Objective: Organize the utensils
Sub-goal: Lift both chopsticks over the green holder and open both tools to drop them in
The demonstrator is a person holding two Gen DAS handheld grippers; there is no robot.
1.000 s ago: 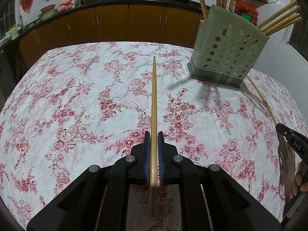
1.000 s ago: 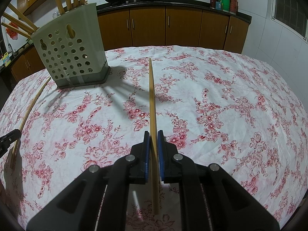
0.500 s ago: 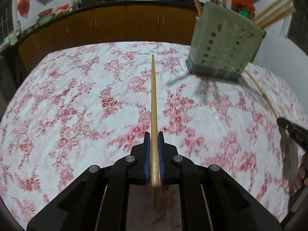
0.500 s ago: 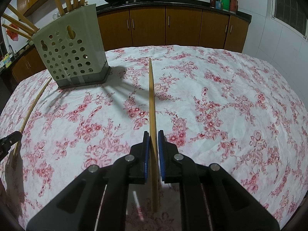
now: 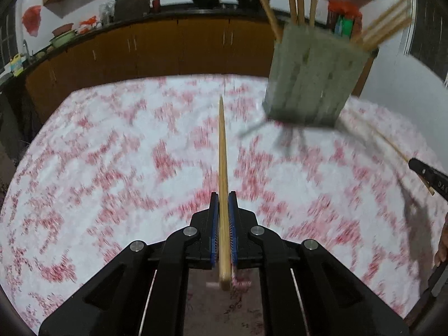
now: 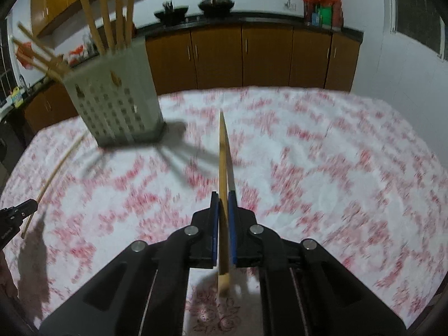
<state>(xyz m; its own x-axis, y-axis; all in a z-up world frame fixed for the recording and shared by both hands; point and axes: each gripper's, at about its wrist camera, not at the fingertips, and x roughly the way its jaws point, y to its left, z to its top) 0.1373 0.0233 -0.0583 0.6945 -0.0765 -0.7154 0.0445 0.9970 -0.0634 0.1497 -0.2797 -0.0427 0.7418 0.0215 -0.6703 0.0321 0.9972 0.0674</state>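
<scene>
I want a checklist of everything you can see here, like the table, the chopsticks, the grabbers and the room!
Surface: table under a white cloth with red flowers; blurred.
Job's things: pale holed utensil holder standing on the cloth with several chopsticks upright or leaning in it; one chopstick in the left grabber, another chopstick in the right.
Clutter: nothing seen on the cloth.
Grippers: left gripper shut on its chopstick; right gripper shut on its chopstick.
Cables: nothing seen.
Surroundings: brown cabinets, dark counter with two woks, white tiled wall.
</scene>
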